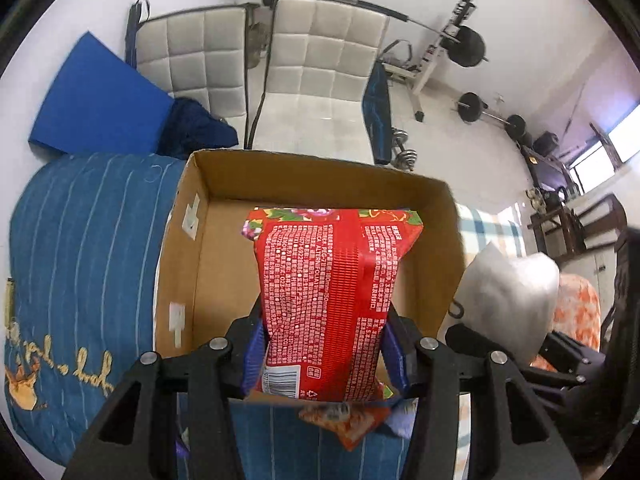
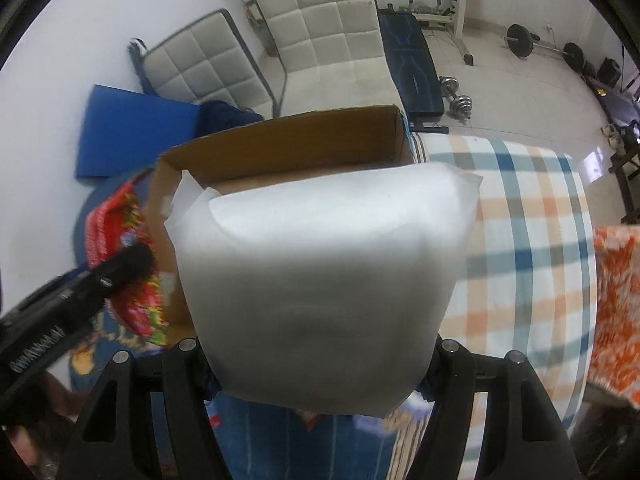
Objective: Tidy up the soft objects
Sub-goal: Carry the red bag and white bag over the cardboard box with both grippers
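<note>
The cardboard box [image 1: 320,184] sits open-topped on the bed and serves as the landmark here: both packs are being carried toward it, presumably because it is the container the soft things are meant to be gathered in.

The left gripper [image 1: 326,354] is clamped on a red printed pack [image 1: 332,292], its blue-lined jaws pressing the pack's lower sides so that the wrapper bulges between them. The pack hangs lengthwise over the box's open interior, above the bare floor of the box and nearer its right wall than its left. Holding it by the bottom end leaves the free end leading, which should let it drop flat once the jaws let go.

The right gripper [image 2: 320,364] grasps a white pillow-like pack [image 2: 324,284], pinched at its lower part with the wide body spreading out ahead of the jaws. It hangs just in front of the box's near rim, to the right side of the box, not yet clearly over the opening. In the left wrist view the same white pack [image 1: 508,300] shows outside the box's right wall.

Left of the box lies a blue striped quilt [image 1: 80,260]; right of it, a plaid blanket [image 2: 528,240]. Below the box's near edge, 1 or 2 more small colourful packets [image 1: 348,424] lie on the bed, still to be collected, I judge. Beyond the box stand 2 white padded chairs [image 1: 320,52].
</note>
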A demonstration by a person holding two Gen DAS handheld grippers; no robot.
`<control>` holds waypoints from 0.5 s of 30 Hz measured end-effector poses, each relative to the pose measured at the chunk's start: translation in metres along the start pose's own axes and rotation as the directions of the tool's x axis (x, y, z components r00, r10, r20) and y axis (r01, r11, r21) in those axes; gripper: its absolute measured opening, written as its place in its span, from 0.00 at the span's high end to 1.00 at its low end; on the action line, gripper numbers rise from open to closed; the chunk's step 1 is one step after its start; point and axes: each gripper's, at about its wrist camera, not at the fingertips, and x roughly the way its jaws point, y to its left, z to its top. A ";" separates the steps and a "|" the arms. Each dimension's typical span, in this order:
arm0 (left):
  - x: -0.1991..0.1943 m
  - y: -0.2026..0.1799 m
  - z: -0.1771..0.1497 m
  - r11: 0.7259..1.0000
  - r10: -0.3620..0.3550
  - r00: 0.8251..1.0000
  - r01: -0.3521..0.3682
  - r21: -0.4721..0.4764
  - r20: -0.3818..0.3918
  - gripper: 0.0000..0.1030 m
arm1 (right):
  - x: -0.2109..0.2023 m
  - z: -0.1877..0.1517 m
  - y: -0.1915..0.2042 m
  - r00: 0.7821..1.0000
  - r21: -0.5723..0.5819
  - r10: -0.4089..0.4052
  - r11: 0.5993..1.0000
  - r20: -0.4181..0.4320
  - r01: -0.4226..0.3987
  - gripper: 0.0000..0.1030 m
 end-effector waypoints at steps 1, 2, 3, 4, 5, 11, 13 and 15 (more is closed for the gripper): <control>0.009 0.005 0.008 1.000 -0.007 1.000 0.007 -0.011 -0.010 0.55 | 0.001 0.014 0.007 1.000 -0.002 -0.004 1.000 -0.010 0.004 0.31; 0.018 0.008 0.014 1.000 -0.022 1.000 0.022 -0.017 -0.020 0.55 | 0.005 0.018 0.015 1.000 -0.001 -0.013 1.000 -0.020 0.013 0.31; 0.027 0.011 0.020 0.999 -0.037 0.999 0.036 -0.027 -0.031 0.55 | 0.015 0.023 0.011 0.999 -0.003 -0.019 1.000 -0.032 0.019 0.31; 0.039 0.015 0.026 0.999 -0.039 0.998 0.037 -0.032 -0.045 0.55 | 0.023 0.036 0.009 0.998 -0.004 -0.023 1.000 -0.050 0.023 0.31; 0.048 0.017 0.031 0.999 -0.035 0.998 0.033 -0.035 -0.054 0.55 | 0.032 0.051 0.008 0.998 0.000 -0.028 1.000 -0.061 0.028 0.31; 0.100 0.025 0.055 0.999 -0.030 0.993 0.026 -0.034 -0.118 0.55 | 0.082 0.136 0.041 0.989 -0.030 -0.070 0.997 -0.130 0.066 0.31; 0.117 0.025 0.060 0.999 -0.034 0.988 0.029 -0.039 -0.154 0.55 | 0.096 0.143 0.038 0.984 -0.044 -0.087 0.996 -0.155 0.081 0.31; 0.135 0.024 0.063 0.999 -0.039 0.981 0.033 -0.034 -0.189 0.55 | 0.108 0.154 0.042 0.980 -0.050 -0.102 0.994 -0.172 0.095 0.31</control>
